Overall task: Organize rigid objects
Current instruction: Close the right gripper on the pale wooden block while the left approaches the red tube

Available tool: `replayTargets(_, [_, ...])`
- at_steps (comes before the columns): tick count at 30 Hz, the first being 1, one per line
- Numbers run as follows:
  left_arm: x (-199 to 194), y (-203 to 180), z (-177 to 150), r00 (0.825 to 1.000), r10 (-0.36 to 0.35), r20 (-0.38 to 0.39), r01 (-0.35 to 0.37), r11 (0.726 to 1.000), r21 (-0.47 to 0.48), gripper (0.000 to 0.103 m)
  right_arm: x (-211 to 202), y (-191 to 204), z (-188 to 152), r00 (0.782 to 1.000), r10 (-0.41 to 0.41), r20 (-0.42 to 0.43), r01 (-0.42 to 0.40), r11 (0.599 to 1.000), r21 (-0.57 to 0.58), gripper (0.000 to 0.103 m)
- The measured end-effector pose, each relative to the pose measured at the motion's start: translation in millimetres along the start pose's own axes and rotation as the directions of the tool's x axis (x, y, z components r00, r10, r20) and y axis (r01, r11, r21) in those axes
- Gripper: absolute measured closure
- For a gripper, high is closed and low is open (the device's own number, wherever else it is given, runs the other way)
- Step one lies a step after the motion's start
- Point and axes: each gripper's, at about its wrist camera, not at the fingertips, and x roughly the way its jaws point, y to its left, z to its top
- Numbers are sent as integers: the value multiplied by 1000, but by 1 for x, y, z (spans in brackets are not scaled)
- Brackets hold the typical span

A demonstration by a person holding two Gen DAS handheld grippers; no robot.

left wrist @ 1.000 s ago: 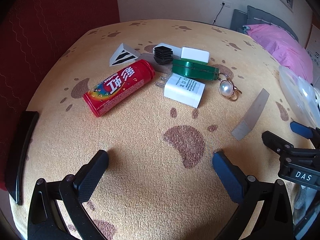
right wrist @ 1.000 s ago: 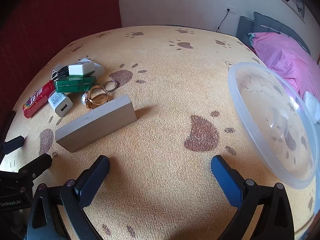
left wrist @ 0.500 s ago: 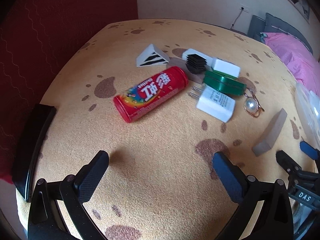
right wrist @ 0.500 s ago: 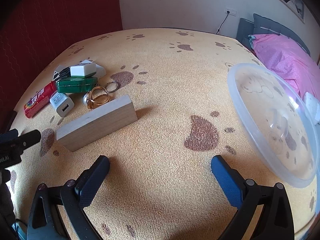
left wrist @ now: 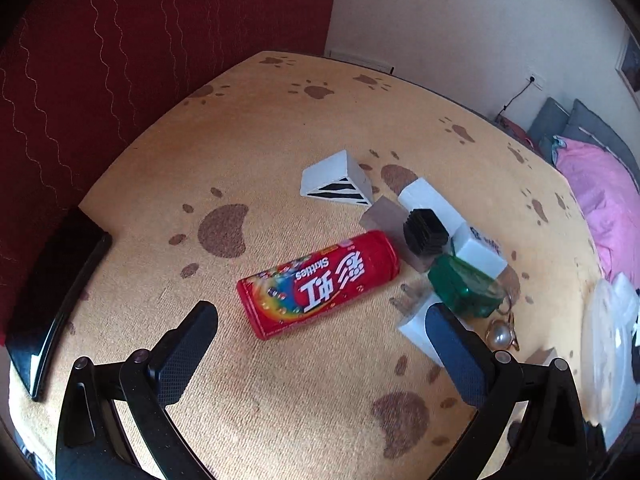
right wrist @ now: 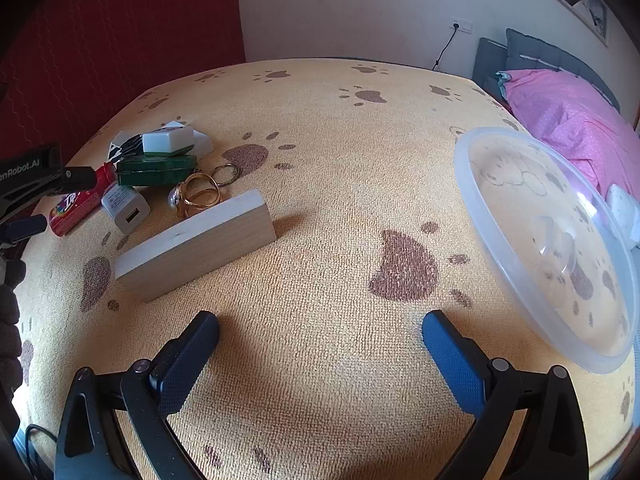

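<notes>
Red cylindrical candy can [left wrist: 318, 282] lies on its side just ahead of the left gripper [left wrist: 320, 354], fingers spread and empty like the right gripper [right wrist: 320, 354], and may roll if nudged off-centre.

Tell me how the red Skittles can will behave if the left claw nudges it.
The red Skittles can lies on its side, so it will probably roll if pushed across its length. Its glossy wall looks slippery. The carpet may slow it.

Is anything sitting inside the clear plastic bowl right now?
No, the clear plastic bowl shows only the paw-print cloth through its walls in the right wrist view.
</notes>
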Motion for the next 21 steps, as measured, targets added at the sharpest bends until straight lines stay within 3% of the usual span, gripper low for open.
replayTargets(12, [26, -12, 17, 994, 106, 14, -106, 994, -7, 0, 0, 0, 0, 1000, -1, 0, 1, 1000, 1, 0])
replayTargets(21, [42, -1, 20, 994, 111, -20, -112, 992, -56, 0, 0, 0, -1, 1000, 1, 1, -1, 1000, 1, 0])
